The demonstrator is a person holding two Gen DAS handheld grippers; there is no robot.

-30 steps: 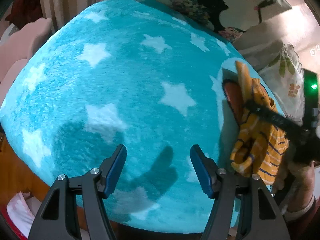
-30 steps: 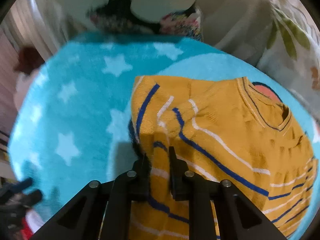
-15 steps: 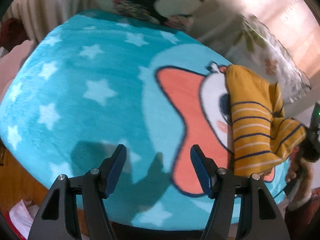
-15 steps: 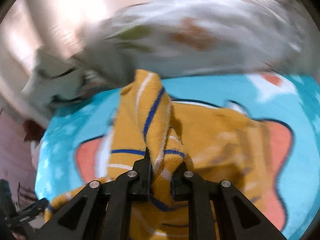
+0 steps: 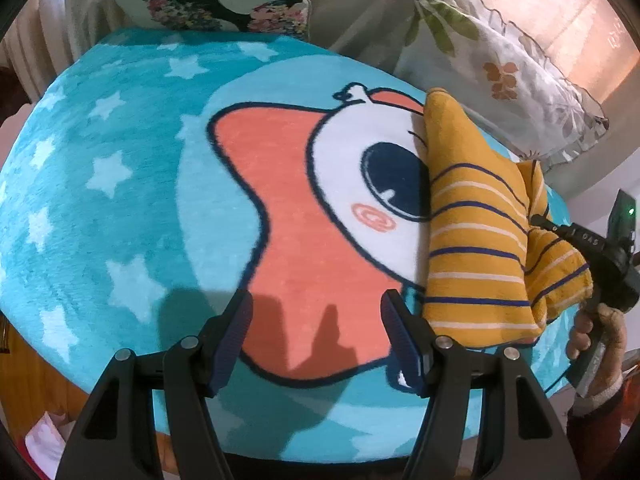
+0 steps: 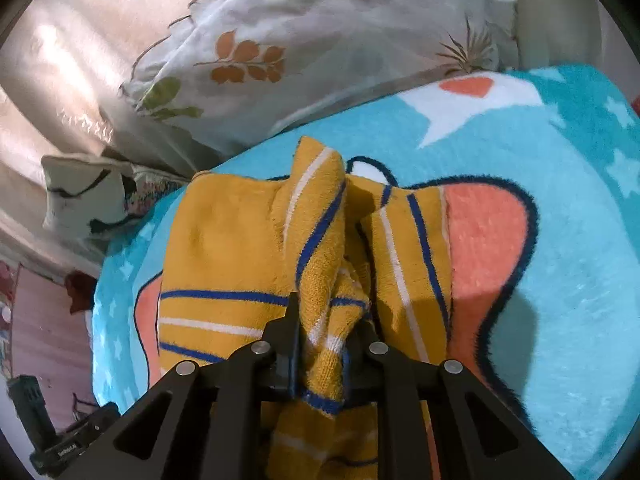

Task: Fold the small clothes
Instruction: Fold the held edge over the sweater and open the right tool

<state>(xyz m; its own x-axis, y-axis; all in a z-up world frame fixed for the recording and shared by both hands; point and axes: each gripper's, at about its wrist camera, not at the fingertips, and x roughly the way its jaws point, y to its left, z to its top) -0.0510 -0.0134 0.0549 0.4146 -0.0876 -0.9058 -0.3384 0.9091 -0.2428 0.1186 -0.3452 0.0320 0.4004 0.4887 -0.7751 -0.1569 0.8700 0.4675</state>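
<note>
Sweater, yellow-striped, lies on the turquoise blanket with a bunched fold between the right gripper, whose jaws are opening, apparently to release it; left gripper hovers agape, empty.

Right gripper has a bunched fold of the mustard striped sweater between its jaws, which are just easing apart. The rest of the sweater lies rumpled on the turquoise star blanket, over its orange cartoon patch. A leaf-print pillow sits behind.
</note>
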